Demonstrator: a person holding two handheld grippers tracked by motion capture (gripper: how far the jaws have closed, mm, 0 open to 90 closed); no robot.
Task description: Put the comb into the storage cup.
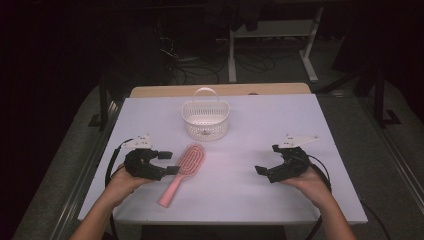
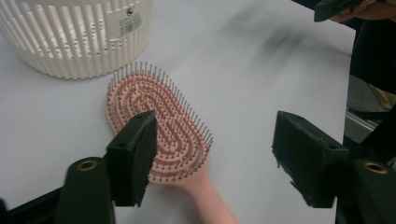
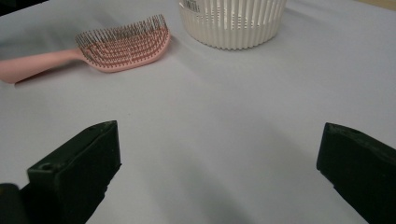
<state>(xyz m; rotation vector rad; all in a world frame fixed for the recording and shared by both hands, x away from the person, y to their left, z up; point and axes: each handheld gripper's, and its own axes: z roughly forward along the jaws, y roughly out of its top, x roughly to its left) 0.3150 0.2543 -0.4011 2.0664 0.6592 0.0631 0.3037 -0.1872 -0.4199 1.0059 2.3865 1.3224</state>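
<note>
High view: pink hairbrush (image 1: 184, 170) lies flat on the white desk (image 1: 240, 200), bristles up, head toward the white slatted basket (image 1: 205, 120), handle toward the person. Basket upright, carry handle raised; its inside is too small to read. Left gripper (image 1: 169, 162) sits just beside the brush where head meets handle, jaws spread, nothing between them. Right gripper (image 1: 261, 171) is well apart on the other side of the desk, jaws also spread and empty.

Left gripper view: brush (image 2: 159, 126) lies under and between the open jaws; one jaw overlaps the bristle field, the other stands clear over bare desk. Whether a jaw touches the brush, cannot tell. Basket (image 2: 74, 35) close behind the brush head.

Right gripper view: jaws wide over bare desk; brush (image 3: 121, 46) and basket (image 3: 231, 23) far ahead, near each other but not touching.

Judgement: the work looks like brush into basket. Nothing done yet: brush ungripped, still on the desk. Left: close, lift, carry, drop in.
</note>
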